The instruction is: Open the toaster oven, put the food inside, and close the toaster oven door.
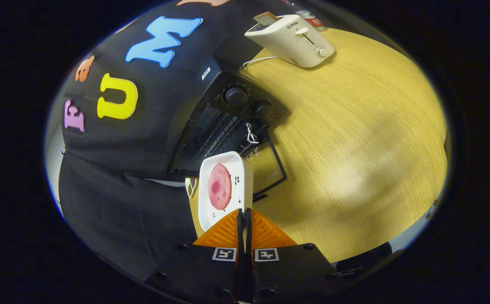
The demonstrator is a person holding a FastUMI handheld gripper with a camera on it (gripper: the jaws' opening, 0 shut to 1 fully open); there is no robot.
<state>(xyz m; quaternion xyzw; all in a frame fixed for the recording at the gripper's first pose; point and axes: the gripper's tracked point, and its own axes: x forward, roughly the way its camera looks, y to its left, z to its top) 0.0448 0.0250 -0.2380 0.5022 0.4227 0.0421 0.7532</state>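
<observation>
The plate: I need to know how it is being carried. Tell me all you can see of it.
The plate is white, rectangular with rounded corners and a raised rim, glossy like ceramic, with small dark speckled prints. A round pink slice lies flat on it. The gripper is shut on its near edge, both orange fingers pressed together. It hangs tilted above the table, just before the oven's lowered door.
</observation>
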